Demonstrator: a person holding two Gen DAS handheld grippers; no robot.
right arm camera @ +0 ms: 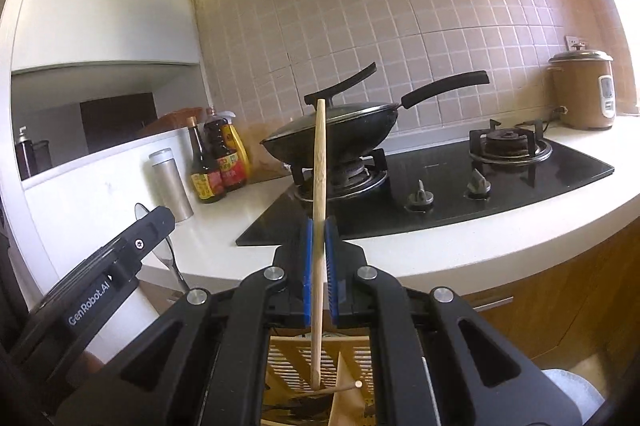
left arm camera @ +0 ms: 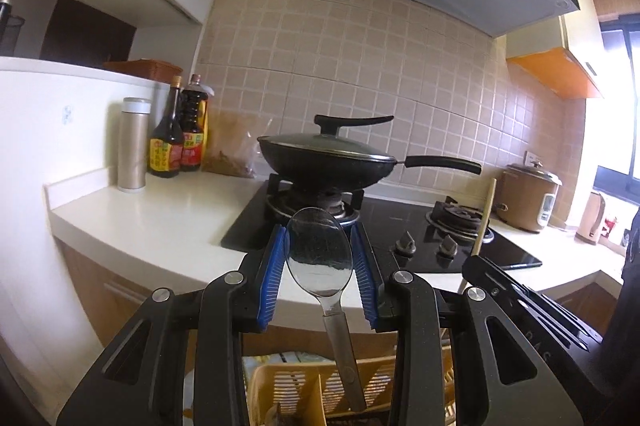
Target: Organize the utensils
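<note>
My left gripper holds a metal spoon by its bowl, which stands upright between the blue pads; its handle hangs down into a yellow slatted utensil basket. My right gripper is shut on a wooden chopstick that stands nearly upright, its lower end inside the same basket. Another chopstick lies in the basket. The right gripper shows at the right of the left wrist view, and the left one at the left of the right wrist view.
A black gas hob lies ahead on the white counter, with a lidded wok on its left burner. Sauce bottles and a steel flask stand at the left. A brown rice cooker stands at the right.
</note>
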